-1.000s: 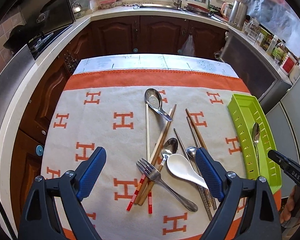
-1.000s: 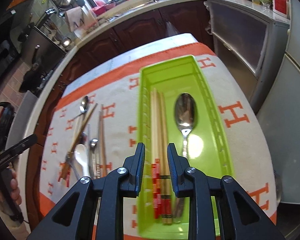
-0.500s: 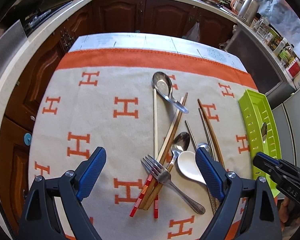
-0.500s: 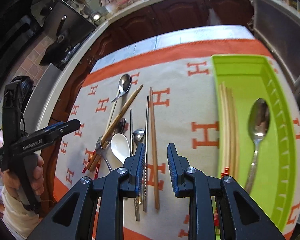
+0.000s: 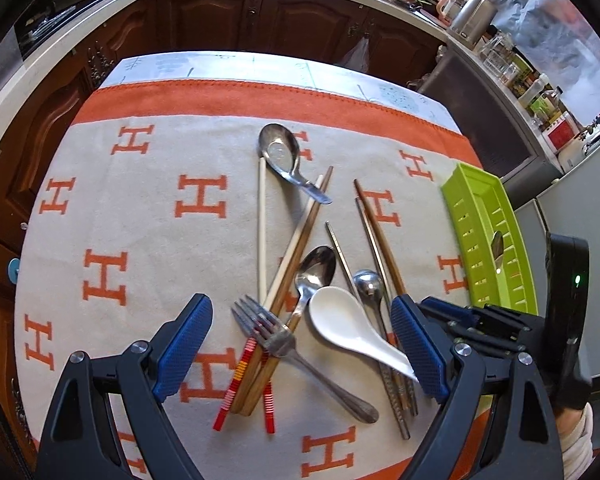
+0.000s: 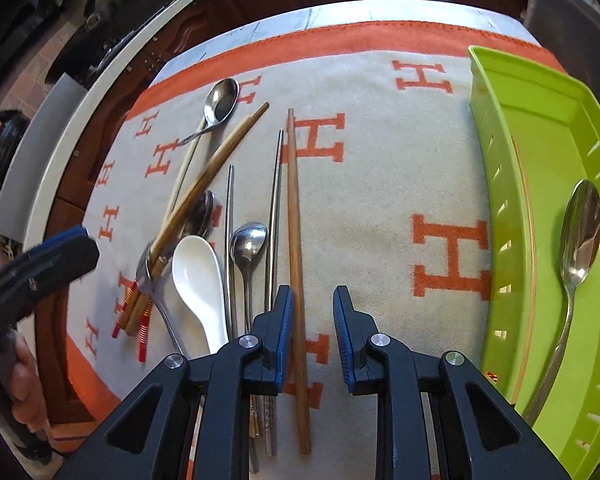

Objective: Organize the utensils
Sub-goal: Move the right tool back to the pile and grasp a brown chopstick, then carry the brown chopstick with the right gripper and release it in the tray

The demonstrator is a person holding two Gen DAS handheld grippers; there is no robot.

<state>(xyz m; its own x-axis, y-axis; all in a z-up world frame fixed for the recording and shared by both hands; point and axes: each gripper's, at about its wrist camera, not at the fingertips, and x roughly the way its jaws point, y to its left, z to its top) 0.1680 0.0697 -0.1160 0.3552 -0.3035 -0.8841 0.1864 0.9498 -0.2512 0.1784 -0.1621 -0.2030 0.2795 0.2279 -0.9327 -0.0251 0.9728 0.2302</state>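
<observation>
A heap of utensils lies on the H-patterned cloth: a fork, a white ceramic spoon, steel spoons, red-striped chopsticks, metal chopsticks and a brown wooden chopstick. My left gripper hangs wide open above the fork and white spoon, holding nothing. My right gripper stands narrowly open over the cloth just right of the wooden chopstick, which runs under its left finger; nothing is between the pads. The green tray at the right holds a steel spoon.
A large steel spoon lies furthest back in the heap. The table's near edge runs just behind both grippers. Kitchen counters and dark cabinets ring the table. A hand holds each gripper; the right gripper's body crowds the left gripper's right finger.
My right gripper has swung left from above the green tray to above the cloth beside the wooden chopstick, and come lower. The left gripper has sunk toward the heap, still wide open.
</observation>
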